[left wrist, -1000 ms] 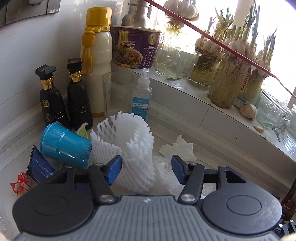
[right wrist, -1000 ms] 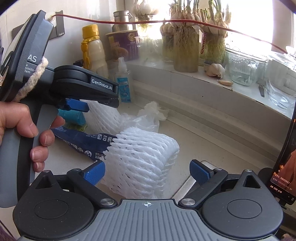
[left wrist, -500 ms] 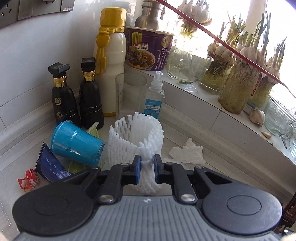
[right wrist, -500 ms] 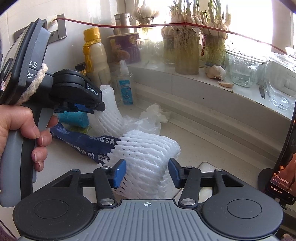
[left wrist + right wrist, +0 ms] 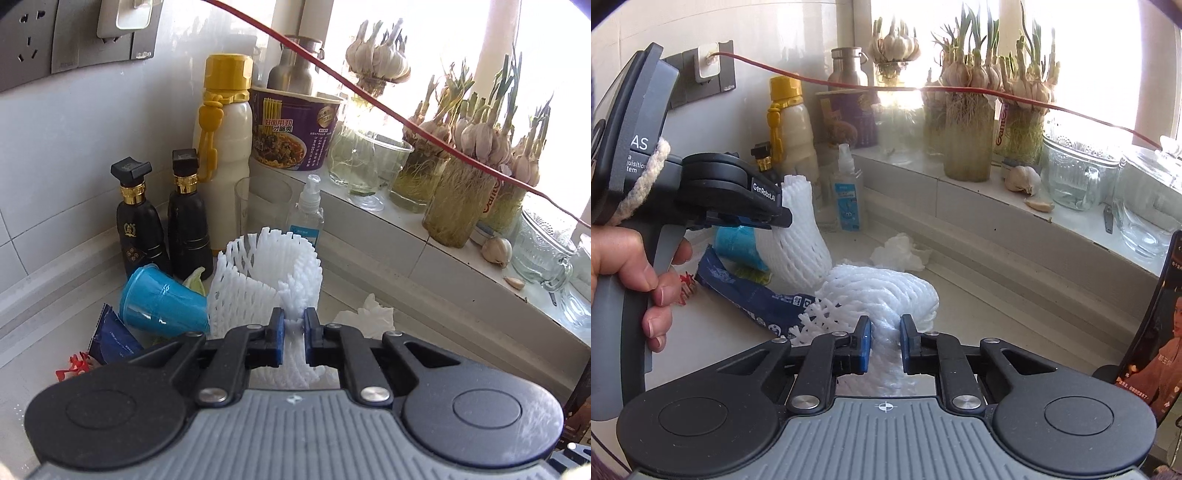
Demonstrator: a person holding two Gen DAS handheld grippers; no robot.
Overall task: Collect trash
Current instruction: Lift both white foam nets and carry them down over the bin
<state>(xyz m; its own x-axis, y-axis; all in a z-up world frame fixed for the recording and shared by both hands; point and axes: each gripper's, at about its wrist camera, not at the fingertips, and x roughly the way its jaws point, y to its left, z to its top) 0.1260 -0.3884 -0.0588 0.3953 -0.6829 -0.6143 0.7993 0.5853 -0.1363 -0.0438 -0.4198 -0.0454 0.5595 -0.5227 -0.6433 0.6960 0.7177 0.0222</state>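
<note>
My left gripper point(image 5: 293, 321) is closing its jaws, and the blue pads pinch the lower edge of an upright white foam net point(image 5: 258, 280). The right wrist view shows this left gripper point(image 5: 783, 221) pressed into that upright net point(image 5: 798, 243). My right gripper point(image 5: 884, 328) is also closing, its pads squeezing a second foam net point(image 5: 886, 288) that lies on the counter. Around them lie a tipped blue cup point(image 5: 162, 306), a dark blue wrapper point(image 5: 753, 295), a small red wrapper point(image 5: 74, 367) and a crumpled tissue point(image 5: 901, 253).
Two dark bottles point(image 5: 138, 225), a white bottle with a yellow cap point(image 5: 225, 147), a glass tumbler point(image 5: 262, 206) and a spray bottle point(image 5: 308, 218) stand behind the trash. The sill point(image 5: 369, 218) holds a noodle cup point(image 5: 295, 133) and garlic jars. A phone point(image 5: 1152, 332) leans at right.
Both grippers went from wide open to closed on their foam nets. The left net is now squeezed and stands higher in the view.
</note>
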